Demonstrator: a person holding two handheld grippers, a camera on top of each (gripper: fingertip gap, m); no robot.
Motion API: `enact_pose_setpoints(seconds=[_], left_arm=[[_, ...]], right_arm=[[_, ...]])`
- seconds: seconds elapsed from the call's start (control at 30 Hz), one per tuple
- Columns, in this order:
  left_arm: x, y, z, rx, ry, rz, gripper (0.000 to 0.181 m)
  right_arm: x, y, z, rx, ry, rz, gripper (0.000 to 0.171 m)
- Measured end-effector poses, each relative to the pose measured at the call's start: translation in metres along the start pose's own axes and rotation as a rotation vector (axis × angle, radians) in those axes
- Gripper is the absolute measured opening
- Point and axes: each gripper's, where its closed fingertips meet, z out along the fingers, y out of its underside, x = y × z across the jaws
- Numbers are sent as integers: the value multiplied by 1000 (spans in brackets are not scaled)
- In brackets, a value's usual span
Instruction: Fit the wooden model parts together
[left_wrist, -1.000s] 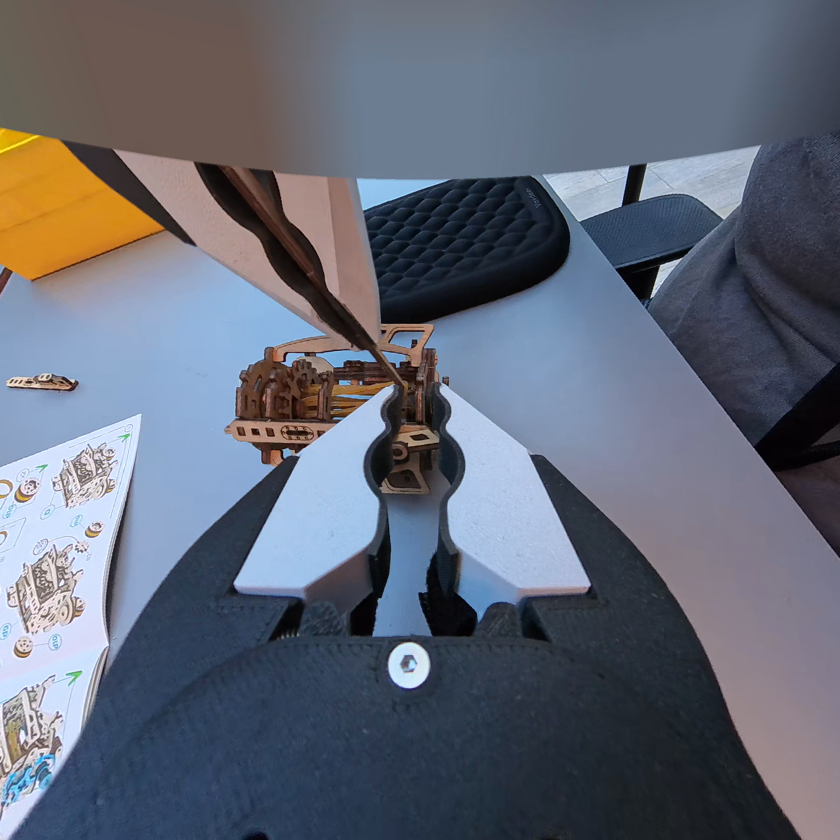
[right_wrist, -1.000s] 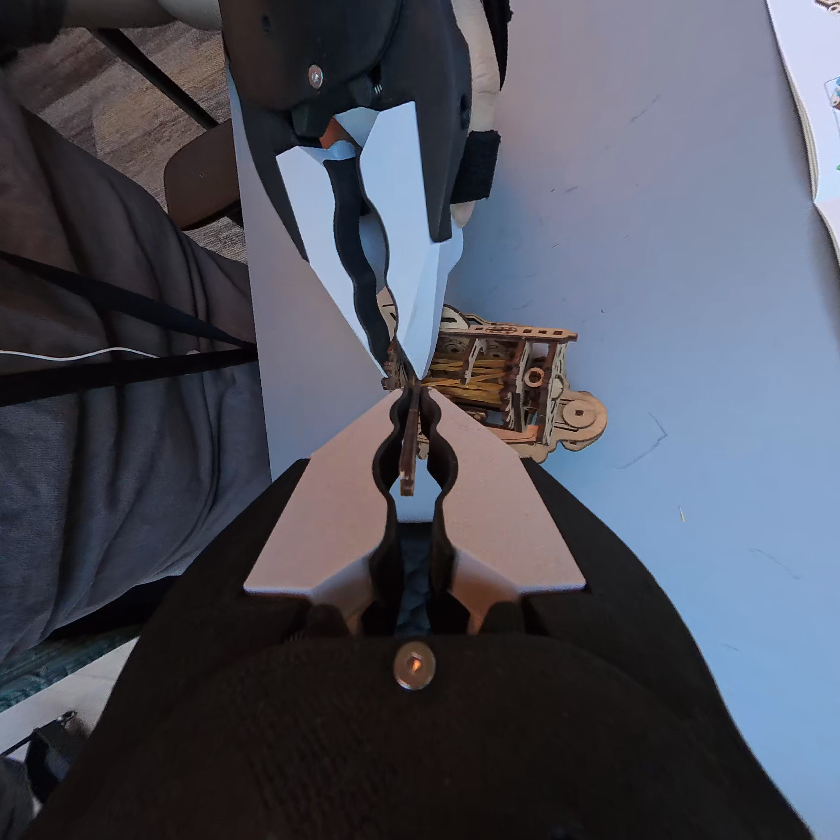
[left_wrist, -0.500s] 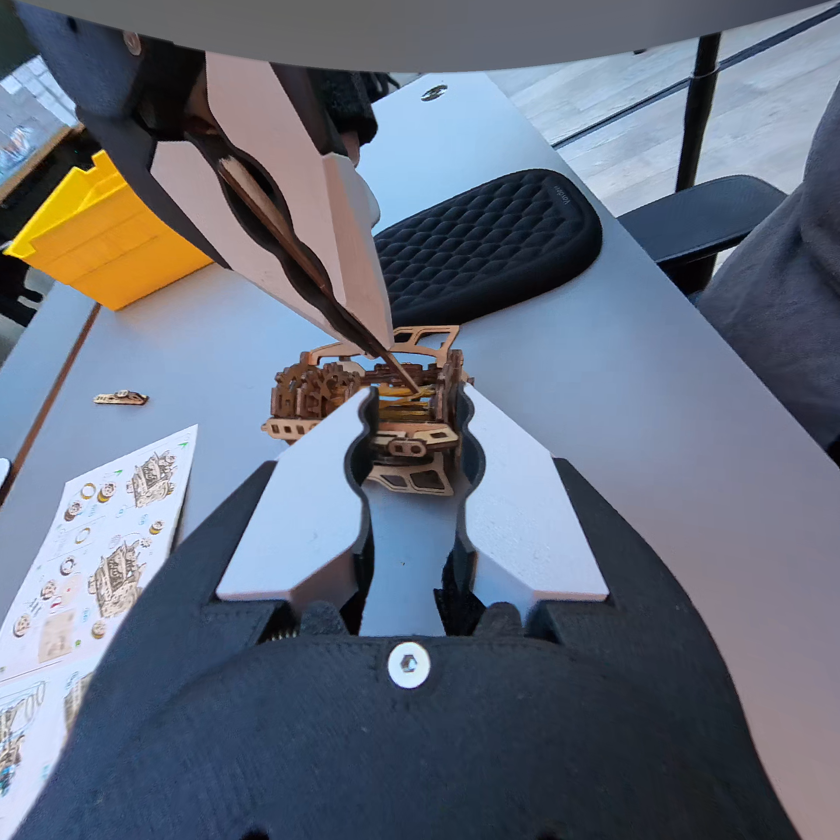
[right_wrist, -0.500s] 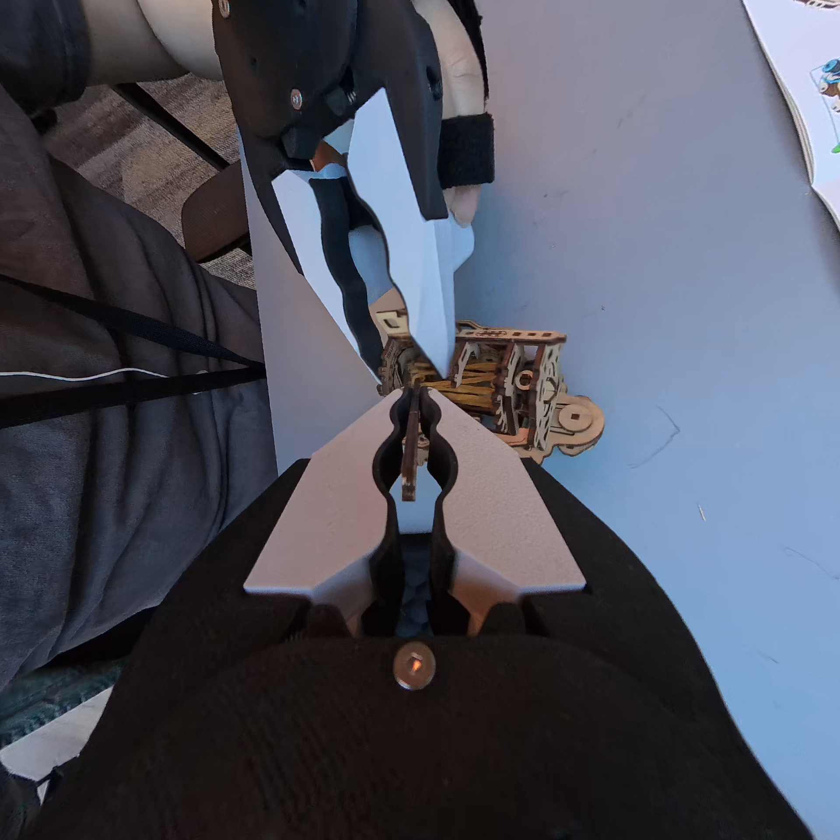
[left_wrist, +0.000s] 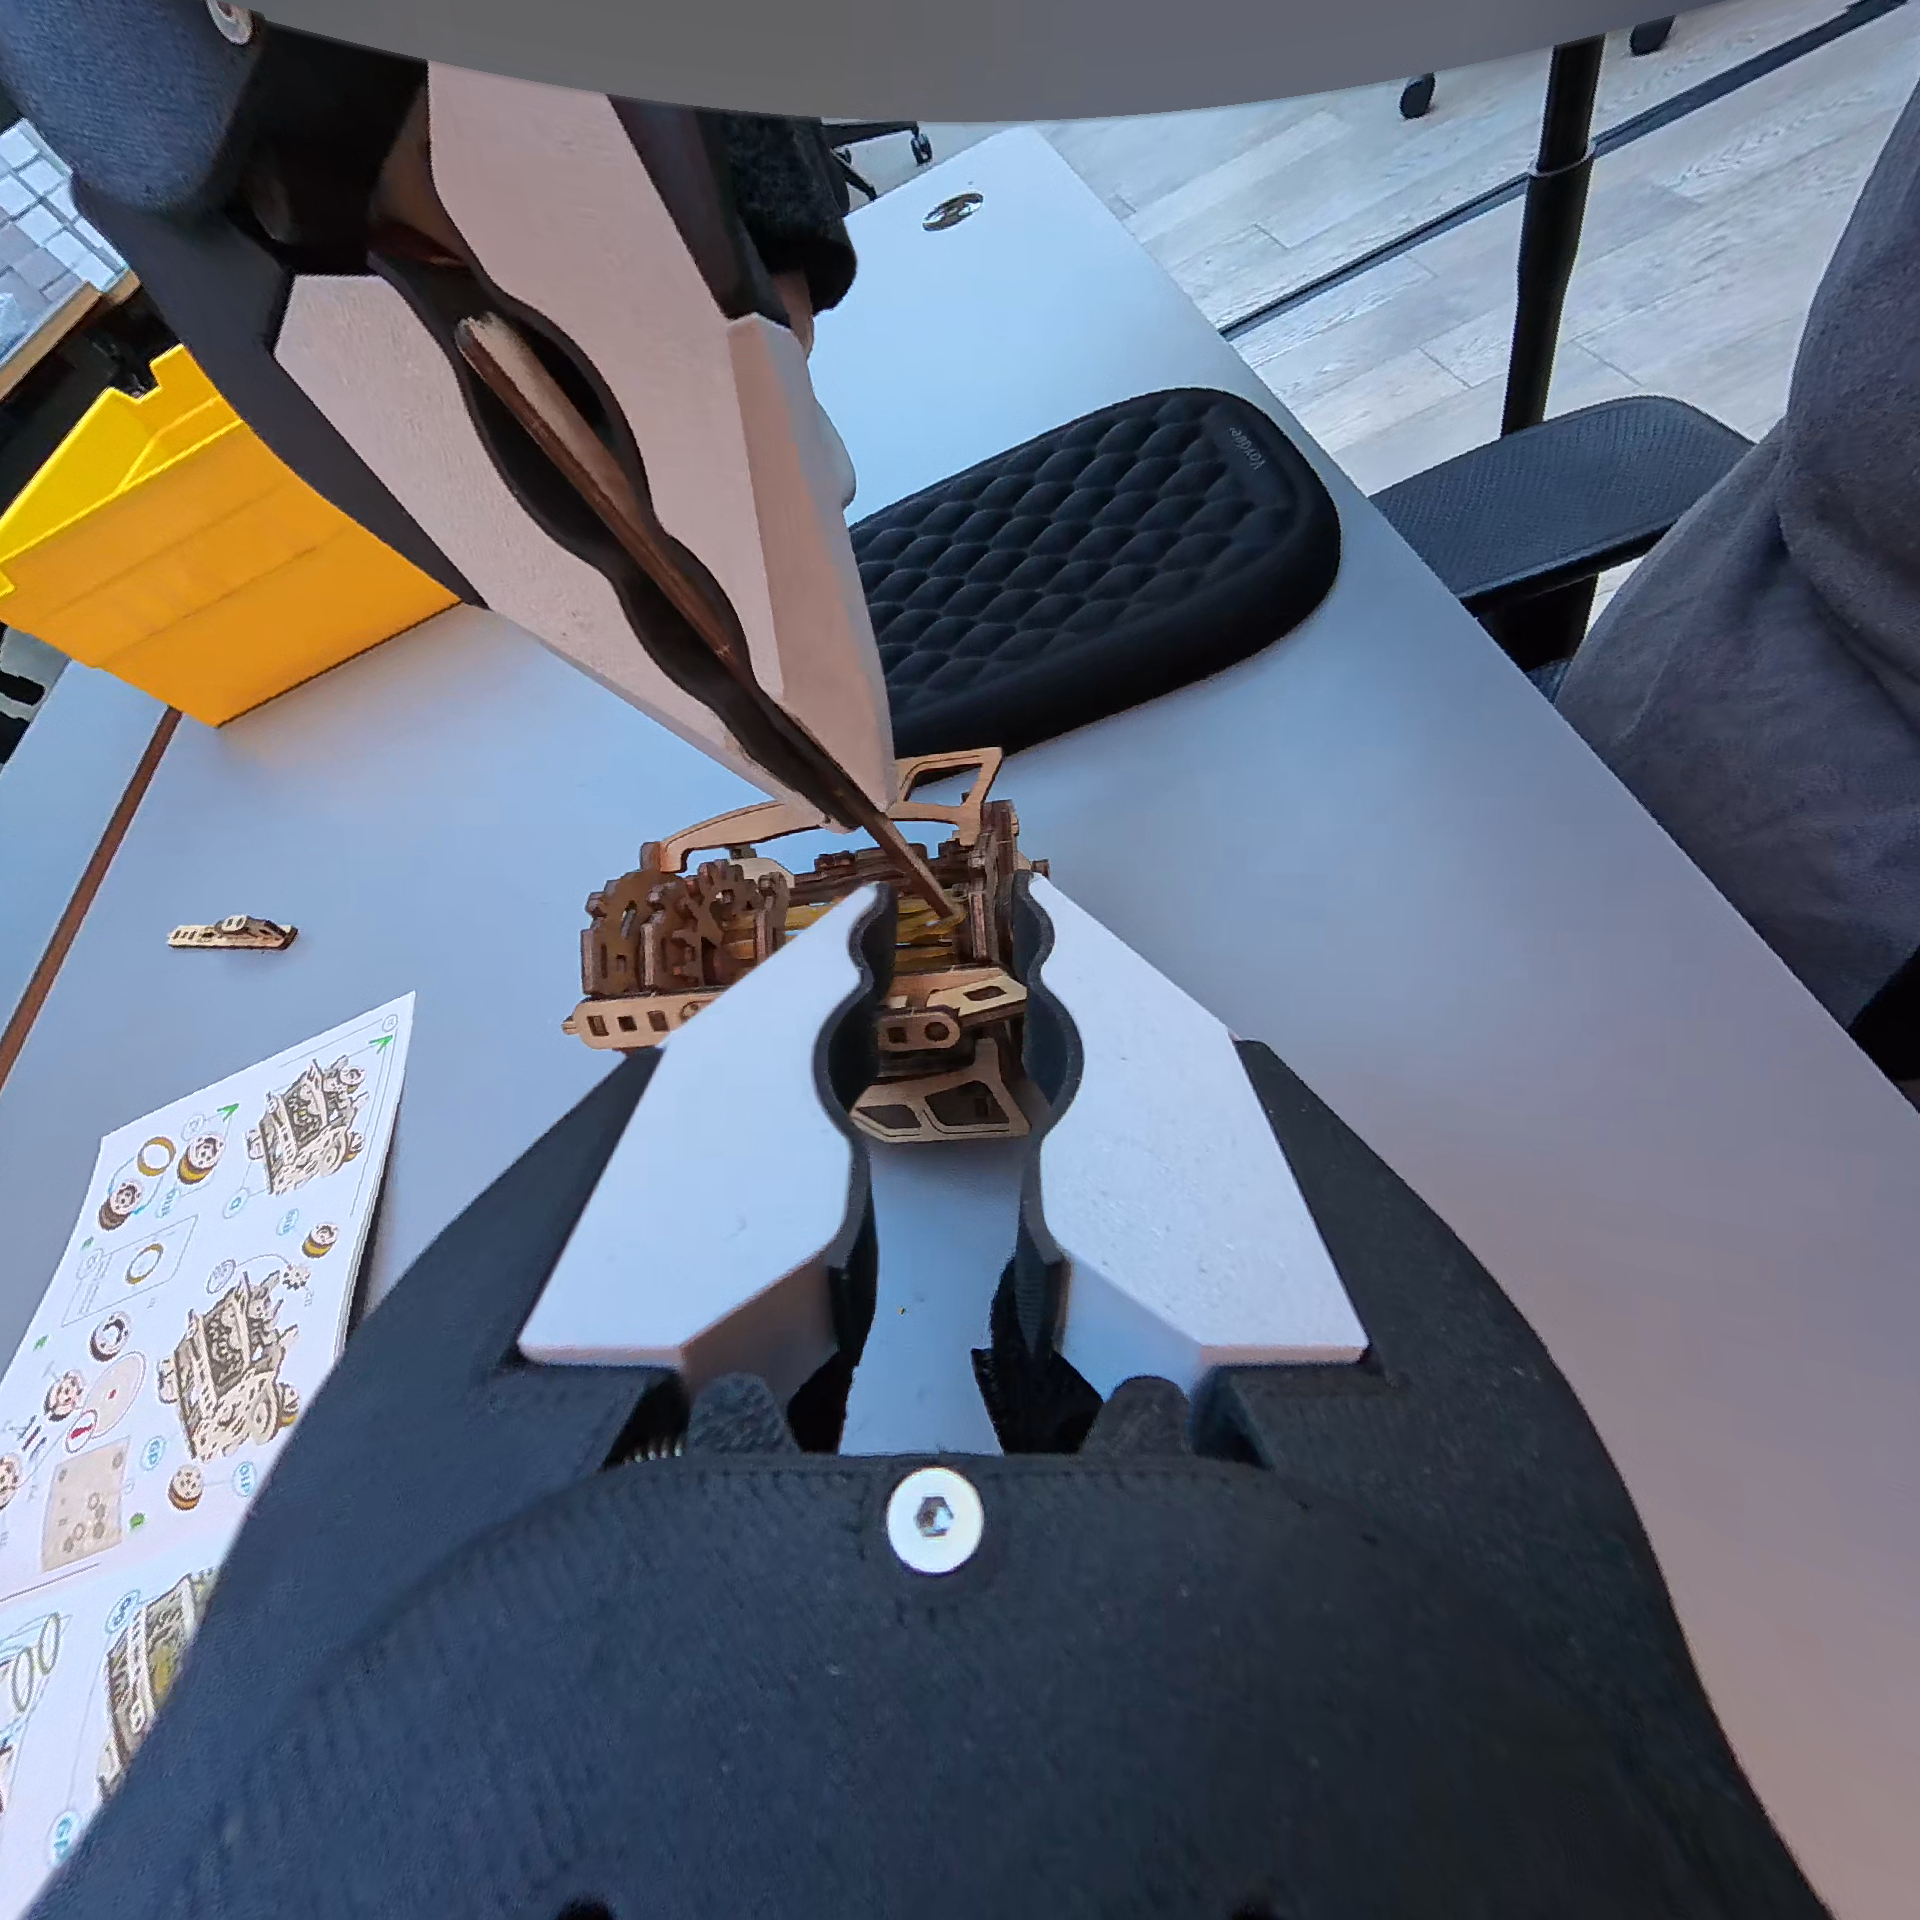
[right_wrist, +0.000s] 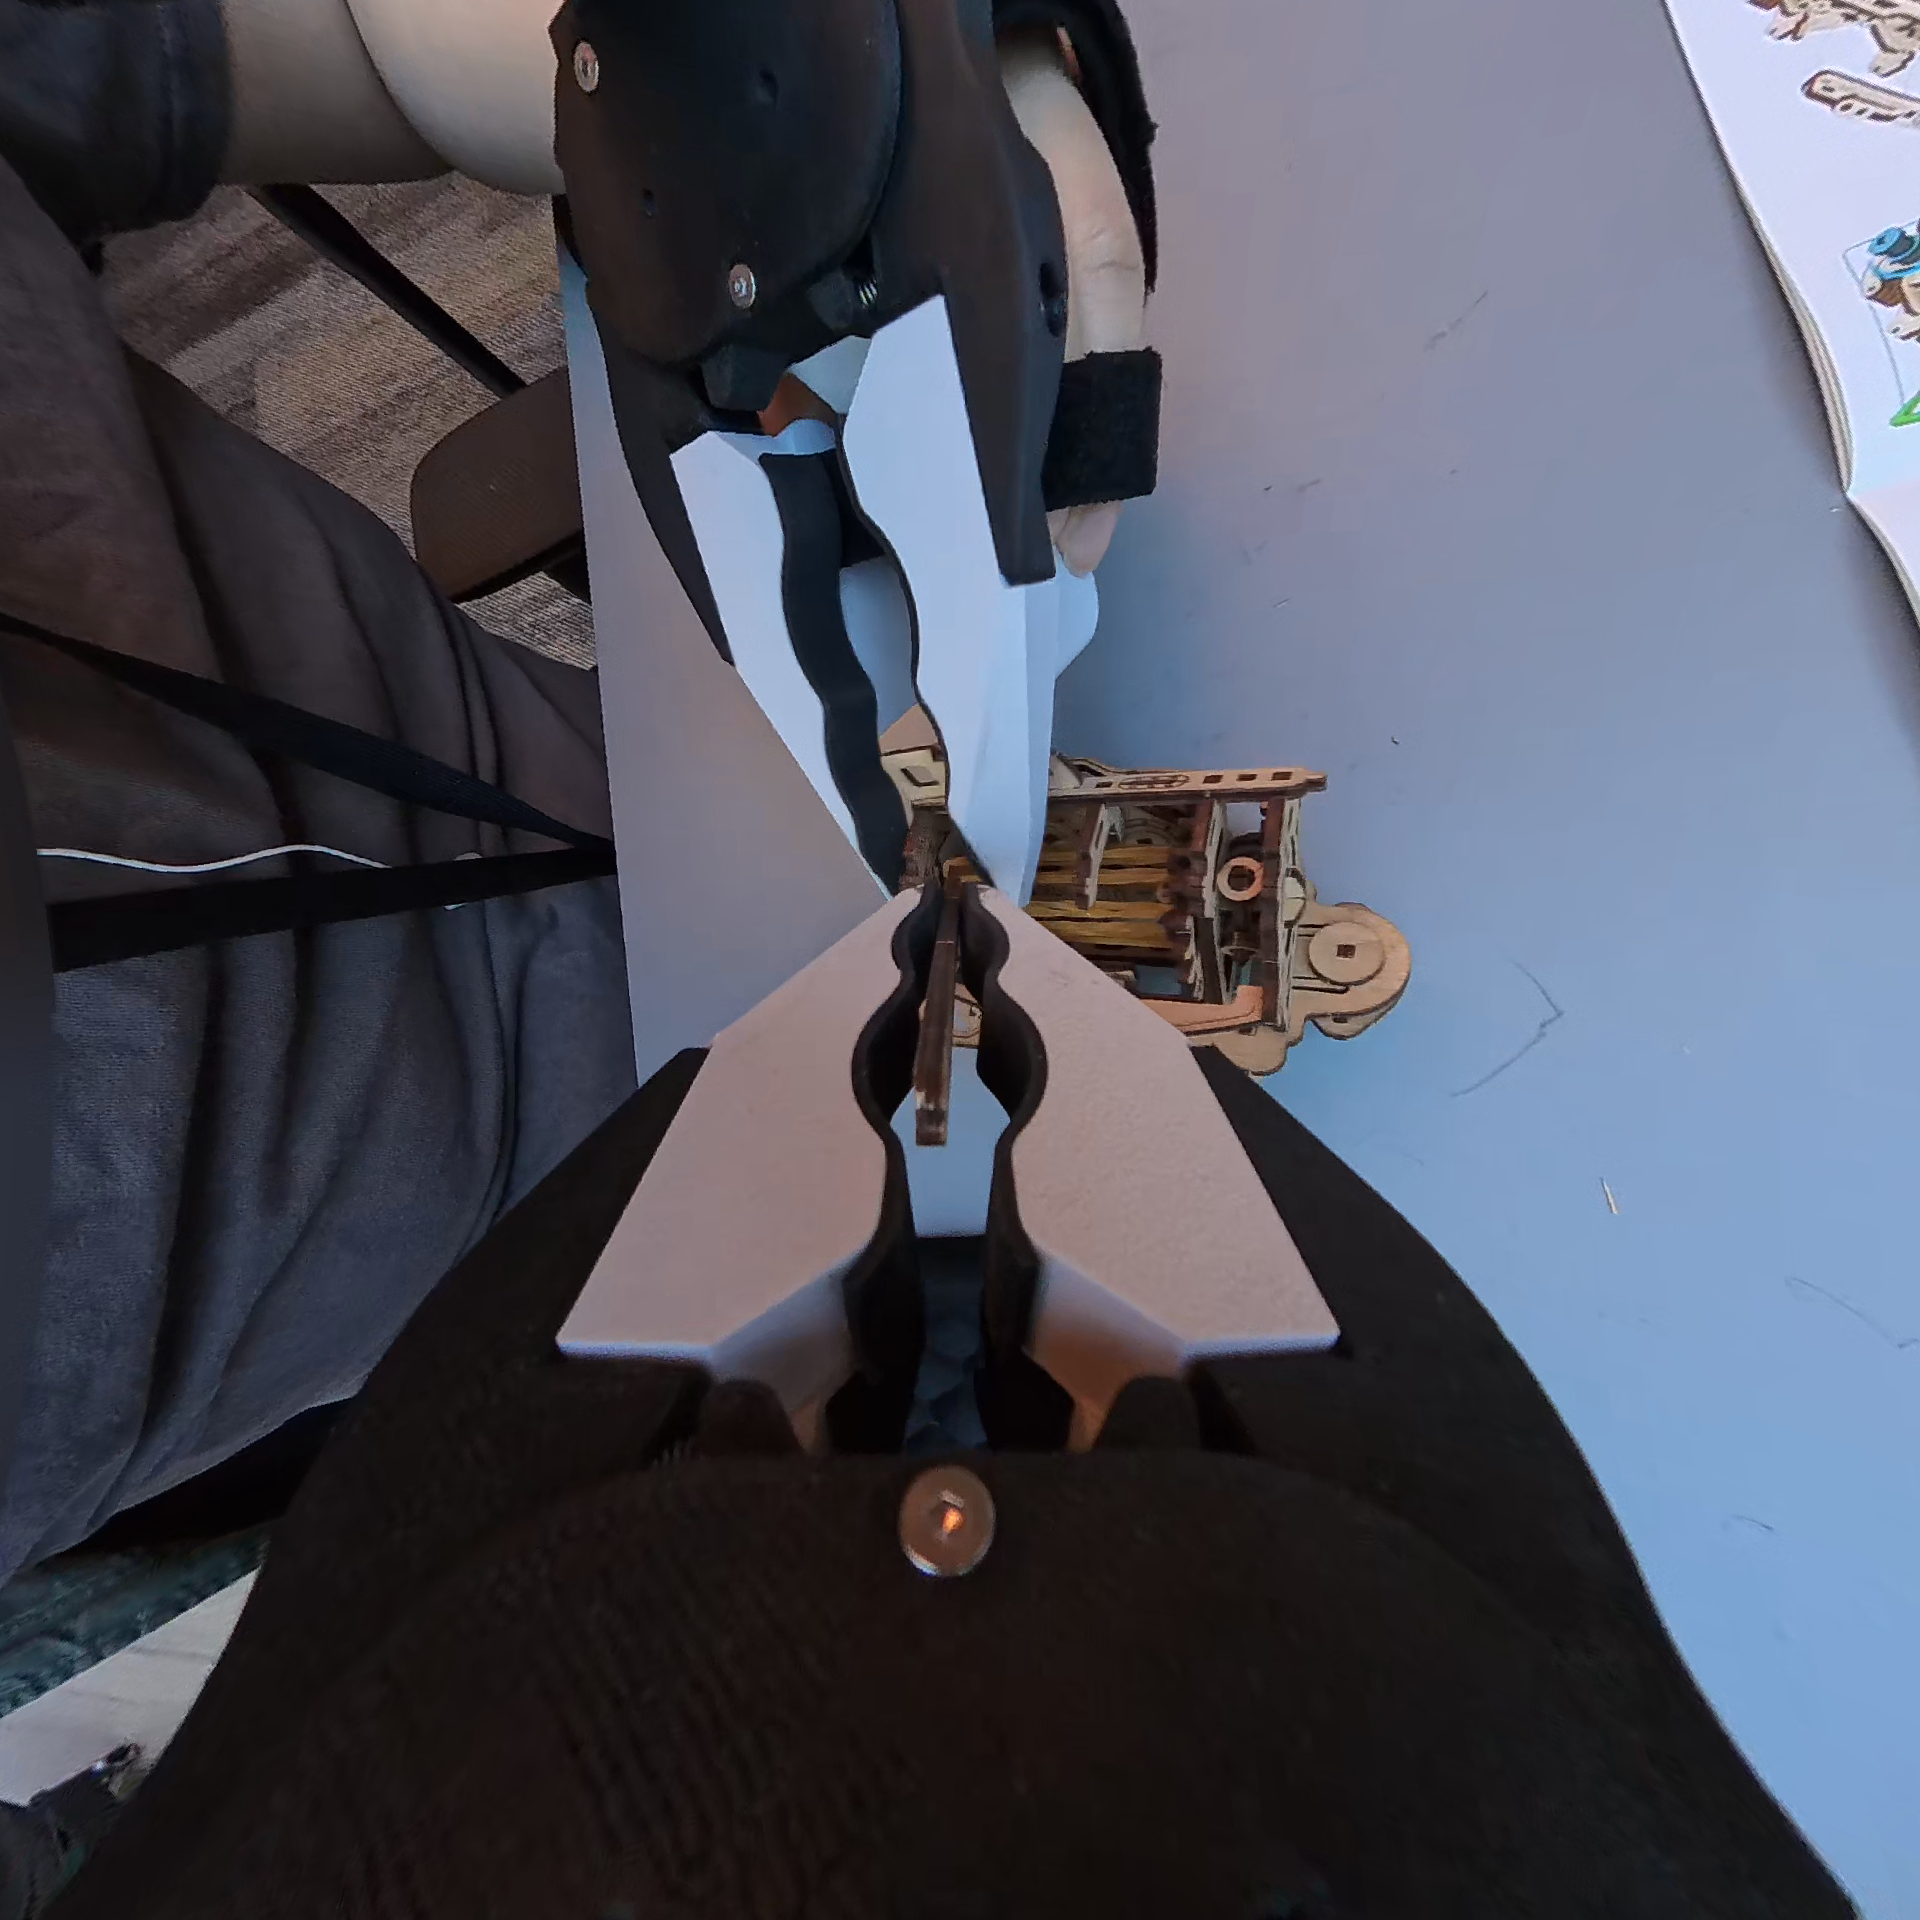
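A partly built wooden model stands on the grey table. It also shows in the right wrist view. My left gripper has its jaws closed around the model's near end, one finger touching each side. It enters the right wrist view from above. My right gripper is shut on a thin flat wooden piece, seen edge-on. In the left wrist view the right gripper comes down from the upper left, and the piece's tip pokes into the model's top between my left fingers.
A black quilted pad lies behind the model and a yellow bin stands at far left. An instruction sheet and a small loose wooden part lie to the left. The table edge and a person's grey-clothed lap are close. The tips of both grippers are at nearly the same place.
My left gripper let go of its narrow grip, opened wider, then closed in around the model's near end. The right gripper kept the thin piece and pushed its tip farther into the model.
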Motion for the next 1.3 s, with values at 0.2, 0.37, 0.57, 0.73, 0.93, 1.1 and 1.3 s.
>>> enact_pose_setpoints(seconds=[0.2,0.37,0.57,0.73,0.93,1.1,1.3], left_arm=[[2,0,0,-11,6,1,16],[2,-1,2,-29,-15,10,17],[-2,-1,1,-30,-45,3,24],[-2,-1,1,-43,-61,32,23],[-3,-1,2,-41,-71,22,25],[-5,-1,1,-43,-93,39,25],[-4,-1,2,-45,-92,36,25]], right_arm=[[-2,2,2,-15,19,-20,1],[-2,3,0,-17,23,-24,1],[-3,3,-2,3,17,-25,1],[-3,4,-2,9,9,-19,1],[0,5,-5,34,-8,3,1],[2,7,-6,50,-36,30,1],[2,7,-8,74,-62,50,1]])
